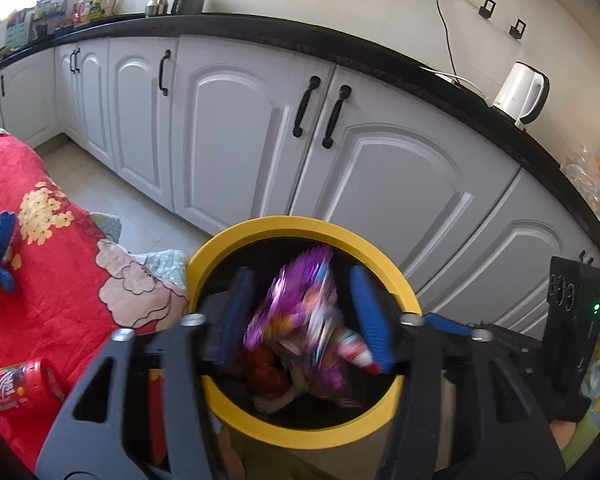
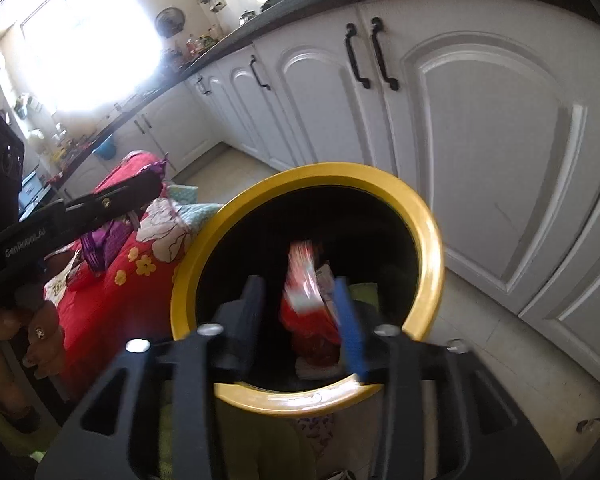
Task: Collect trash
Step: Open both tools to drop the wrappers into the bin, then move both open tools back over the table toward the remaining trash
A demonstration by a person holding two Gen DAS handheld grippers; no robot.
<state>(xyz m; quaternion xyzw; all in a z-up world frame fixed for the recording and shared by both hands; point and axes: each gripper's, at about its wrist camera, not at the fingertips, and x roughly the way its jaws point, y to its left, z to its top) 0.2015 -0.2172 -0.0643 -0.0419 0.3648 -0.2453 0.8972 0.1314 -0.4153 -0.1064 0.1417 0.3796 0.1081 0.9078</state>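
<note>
While over yellow-rimmed bin (image 1: 236,240), purple wrapper (image 1: 300,304), red wrapper (image 2: 306,300) inside

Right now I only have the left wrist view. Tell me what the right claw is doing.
Observer: The right claw hangs over the yellow-rimmed bin, jaws apart.
Operator: Report what it carries.
Observer: A red-and-white wrapper shows blurred between its fingers, within the bin's opening. I cannot tell whether it touches them.
Operator: Check the table for leftovers.
Observer: Something purple lies on the red cloth, too blurred to name.
</note>
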